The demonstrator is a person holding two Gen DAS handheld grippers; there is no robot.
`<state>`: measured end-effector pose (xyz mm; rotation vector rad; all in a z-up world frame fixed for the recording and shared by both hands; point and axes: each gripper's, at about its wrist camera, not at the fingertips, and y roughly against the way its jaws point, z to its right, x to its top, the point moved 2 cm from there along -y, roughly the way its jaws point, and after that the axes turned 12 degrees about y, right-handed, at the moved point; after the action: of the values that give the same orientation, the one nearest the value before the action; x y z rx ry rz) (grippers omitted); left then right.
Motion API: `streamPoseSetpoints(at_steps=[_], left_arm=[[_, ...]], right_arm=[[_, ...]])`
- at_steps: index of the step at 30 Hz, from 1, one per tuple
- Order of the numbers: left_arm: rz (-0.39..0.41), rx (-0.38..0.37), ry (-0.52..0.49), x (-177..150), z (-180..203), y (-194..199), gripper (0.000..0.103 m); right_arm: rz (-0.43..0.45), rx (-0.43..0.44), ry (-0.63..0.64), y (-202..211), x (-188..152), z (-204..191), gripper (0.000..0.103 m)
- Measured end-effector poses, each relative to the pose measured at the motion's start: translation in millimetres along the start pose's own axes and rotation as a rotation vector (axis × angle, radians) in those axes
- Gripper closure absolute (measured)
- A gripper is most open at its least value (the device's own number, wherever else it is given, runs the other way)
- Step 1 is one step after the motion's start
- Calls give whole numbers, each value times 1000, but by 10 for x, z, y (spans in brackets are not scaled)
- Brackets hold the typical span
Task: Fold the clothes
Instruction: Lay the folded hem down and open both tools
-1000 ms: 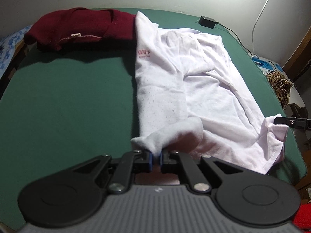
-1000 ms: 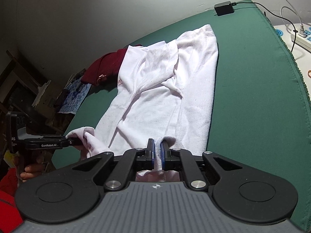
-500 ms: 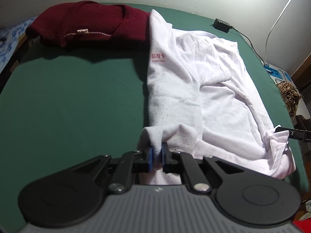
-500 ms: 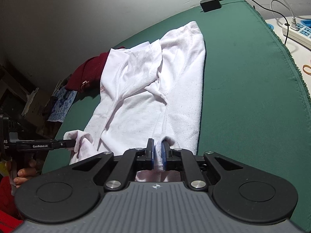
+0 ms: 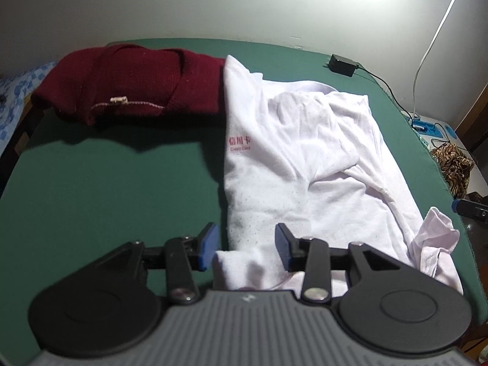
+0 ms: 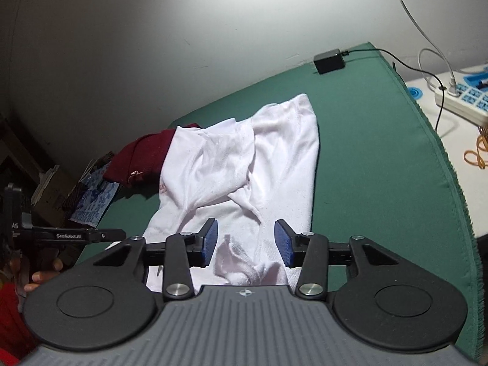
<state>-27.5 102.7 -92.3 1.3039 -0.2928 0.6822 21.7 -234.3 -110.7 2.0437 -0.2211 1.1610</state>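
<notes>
Left hand-held gripper (image 5: 245,248): jaws have just been opening and now stand spread; the near hem corner of the white cotton T-shirt (image 5: 292,164) lies slack between the blue pads (image 5: 207,245), which no longer press on it.
Right hand-held gripper (image 6: 245,241): jaws have likewise just been opening; a loose bunch of the same hem sits between the spread pads, unpinched.
Step in hand: letting go of the near hem, as I judge it, after a fold along the shirt's length.
How to do it well: lift both grippers straight clear so no pad drags the released cloth; the right-hand bunch is crumpled and would want flattening before the next fold.
Shirt's place: spread lengthwise from the near edge of the green cloth-covered worktop (image 5: 100,189) toward its far edge, roughly midway between the side edges; its left edge is a straight fold, its middle is creased, and a loose corner sticks out near the right edge.
Next fold, a judgement: smooth the creased middle first, or the wrinkles get folded in.
Far left corner: a dark red knitted garment (image 5: 131,87) lies heaped, touching the shirt's far end; keep the shirt from sliding under it.
Far right corner: a black power adapter (image 5: 343,64) with its cable, well apart from the shirt.
</notes>
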Motion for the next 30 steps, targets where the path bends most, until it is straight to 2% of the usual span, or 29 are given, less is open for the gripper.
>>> streamPoseSetpoints(at_steps=[1, 3, 6, 8, 11, 15, 17, 18, 23, 26, 30], left_arm=[[4, 6, -19, -25, -7, 57, 63], [11, 17, -61, -87, -19, 175, 62], [-8, 36, -174, -290, 3, 320, 52], [-41, 49, -246, -440, 31, 323, 52], [-110, 37, -295, -591, 64, 233, 56], [-163, 36, -276, -619, 86, -28, 60], [-156, 42, -242, -548, 89, -140, 62], [-143, 40, -235, -503, 109, -176, 66], [-93, 26, -201, -248, 220, -358, 66], [-79, 49, -151, -118, 211, -501, 65], [-54, 68, -95, -27, 177, -511, 65]], right_arm=[[1, 1, 40, 57, 11, -54, 62], [-69, 33, 166, 76, -77, -233, 62], [-180, 85, 359, 99, -219, -505, 63], [-230, 109, 423, -14, -321, -625, 66], [-272, 149, 398, -222, -379, -692, 68], [-321, 118, 430, -414, -405, -732, 71], [-286, 81, 413, -420, -355, -691, 71], [-267, 60, 391, -430, -317, -649, 71], [-216, -84, 284, -591, -162, -382, 71], [-201, -154, 185, -695, -135, -183, 71], [-162, -234, 190, -684, -172, -124, 71]])
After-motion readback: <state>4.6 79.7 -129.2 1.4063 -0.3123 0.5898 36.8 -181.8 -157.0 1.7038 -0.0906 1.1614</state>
